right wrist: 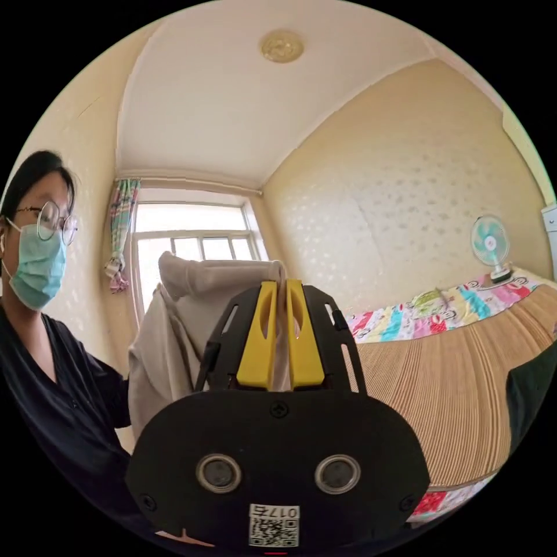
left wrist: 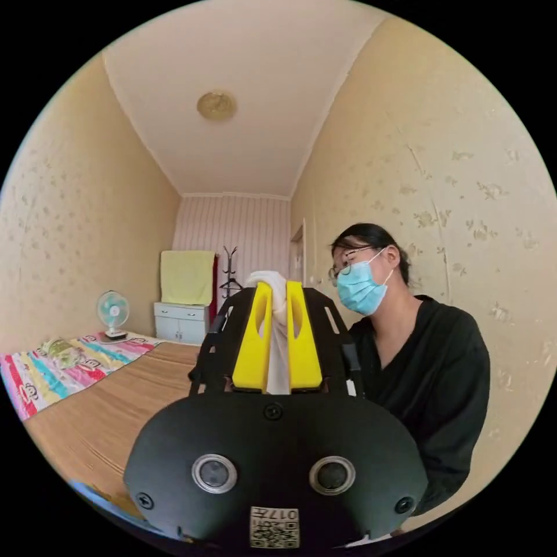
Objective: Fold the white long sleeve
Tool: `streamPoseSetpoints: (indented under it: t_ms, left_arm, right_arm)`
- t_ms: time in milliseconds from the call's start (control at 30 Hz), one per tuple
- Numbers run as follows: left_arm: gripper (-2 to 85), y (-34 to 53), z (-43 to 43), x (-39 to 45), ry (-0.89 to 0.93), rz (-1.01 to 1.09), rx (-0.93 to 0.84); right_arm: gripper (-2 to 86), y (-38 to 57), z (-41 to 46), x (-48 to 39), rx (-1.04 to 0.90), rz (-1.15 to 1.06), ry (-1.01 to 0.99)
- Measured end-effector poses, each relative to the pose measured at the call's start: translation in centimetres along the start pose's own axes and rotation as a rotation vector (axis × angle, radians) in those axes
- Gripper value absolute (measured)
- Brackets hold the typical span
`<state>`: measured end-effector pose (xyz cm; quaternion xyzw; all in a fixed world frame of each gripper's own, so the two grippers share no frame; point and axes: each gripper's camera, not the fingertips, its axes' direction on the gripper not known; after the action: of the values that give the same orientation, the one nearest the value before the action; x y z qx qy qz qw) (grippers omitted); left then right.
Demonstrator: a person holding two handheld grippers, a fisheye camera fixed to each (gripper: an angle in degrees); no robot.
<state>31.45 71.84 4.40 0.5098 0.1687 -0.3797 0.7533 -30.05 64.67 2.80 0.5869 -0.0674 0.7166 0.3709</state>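
In the left gripper view, my left gripper (left wrist: 278,285) is raised in the air, its yellow jaws shut on a bunched fold of the white long sleeve (left wrist: 277,342), which pokes out above the tips. In the right gripper view, my right gripper (right wrist: 279,284) is also held up and shut on the same white garment (right wrist: 174,331), whose cloth hangs down to the left of the jaws in front of the window. The rest of the garment is hidden behind the gripper bodies.
A person in a dark top (left wrist: 429,371) stands close by the wall. A bed with a woven mat (right wrist: 464,377) and a colourful sheet (left wrist: 64,371) lies below. A small fan (left wrist: 112,313), a white cabinet (left wrist: 181,322) and a coat stand (left wrist: 230,272) stand at the far end.
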Motion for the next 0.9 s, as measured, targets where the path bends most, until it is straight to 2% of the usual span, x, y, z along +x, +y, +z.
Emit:
streamPoseSetpoints:
  t_ms: [33, 100, 200, 400, 500, 567, 600, 667, 700, 767, 833, 867, 900]
  left_arm:
    - [4.3, -0.1, -0.4, -0.3, -0.08, -0.058, -0.022]
    - [4.0, 0.1, -0.3, 0.4, -0.118, -0.053, -0.012]
    - [3.7, 0.3, -0.6, 2.2, -0.09, -0.016, 0.087]
    - [3.5, -2.0, 0.4, 6.3, -0.127, -0.017, 0.23]
    - [3.4, -5.0, 2.0, 7.1, -0.268, -0.072, 0.25]
    - [3.5, -6.9, 3.6, 5.5, -0.376, -0.13, 0.212]
    - [3.5, -8.0, 4.8, 3.4, -0.432, -0.173, 0.164]
    - [3.6, -9.7, 7.1, -1.9, -0.498, -0.253, 0.078]
    - [3.7, -11.0, 9.2, -7.3, -0.54, -0.324, 0.004]
    - [4.5, -12.2, 12.7, -16.8, -0.655, -0.435, -0.132]
    - [7.9, -10.1, 16.4, -27.4, -0.895, -0.613, -0.358]
    - [8.3, -9.1, 16.9, -28.8, -0.915, -0.652, -0.388]
    - [8.8, -7.4, 18.0, -29.8, -0.898, -0.656, -0.402]
  right_arm:
    - [3.5, -2.3, -0.4, -1.3, 0.028, -0.015, 0.039]
    - [3.5, -5.3, -0.7, -3.9, 0.074, -0.07, 0.062]
    - [3.5, -9.3, -0.1, -8.9, 0.067, -0.207, 0.205]
    - [3.4, -13.5, -1.9, -14.8, 0.143, -0.334, 0.095]
    - [3.6, -15.9, -0.3, -16.1, 0.063, -0.344, 0.17]
    - [3.8, -18.1, 3.7, -14.9, -0.088, -0.339, 0.28]
    - [3.9, -18.5, 5.1, -14.2, -0.135, -0.338, 0.309]
    - [4.3, -20.0, 12.5, -9.8, -0.347, -0.321, 0.422]
    - [4.4, -20.3, 15.0, -8.1, -0.407, -0.314, 0.448]
    - [5.6, -21.1, 26.9, 0.1, -0.629, -0.313, 0.581]
    - [6.6, -19.7, 35.0, 7.1, -0.773, -0.282, 0.671]
    - [6.7, -17.9, 38.2, 10.8, -0.864, -0.203, 0.713]
    - [6.7, -17.1, 39.1, 11.9, -0.878, -0.168, 0.715]
